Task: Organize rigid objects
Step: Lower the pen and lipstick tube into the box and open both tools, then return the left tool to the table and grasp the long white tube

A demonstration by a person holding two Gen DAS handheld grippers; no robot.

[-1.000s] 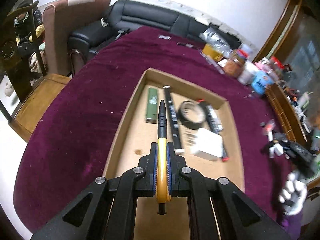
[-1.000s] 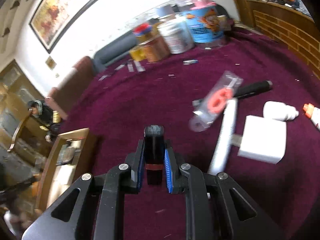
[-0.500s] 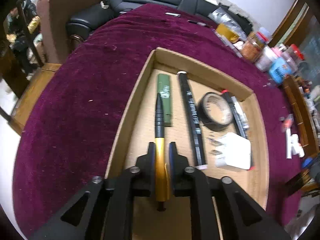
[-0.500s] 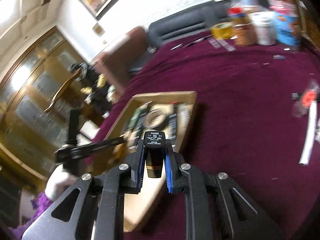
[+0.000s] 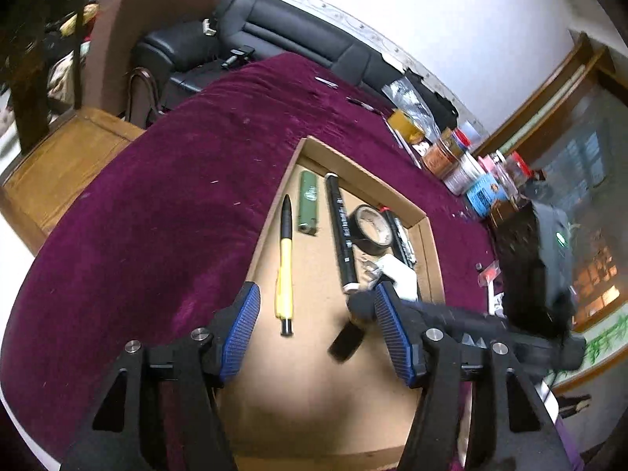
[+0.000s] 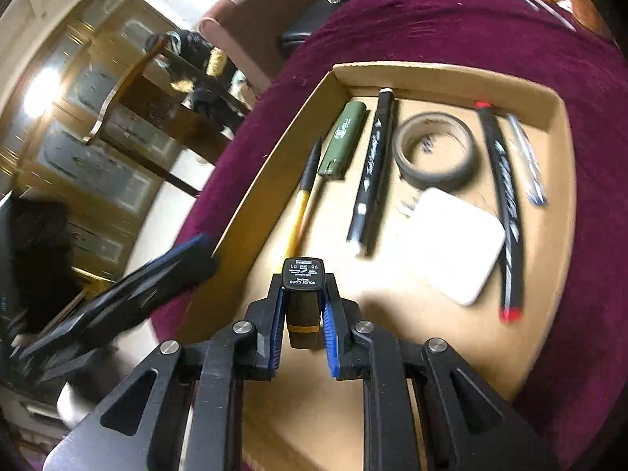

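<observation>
The right gripper [image 6: 301,316] is clamping a small black lipstick tube [image 6: 303,302] above the cardboard tray [image 6: 428,74], gripping mid-body. The tube is judged light, rigid and smooth, liable to slip. The left gripper [image 5: 316,331] is opening; the yellow pen [image 5: 285,259] is lying free in the tray.

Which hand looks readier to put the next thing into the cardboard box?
The right. The right gripper is clamped on a small black tube above the cardboard box. The left gripper is opening with nothing between its jaws; its yellow pen already lies in the box.
</observation>
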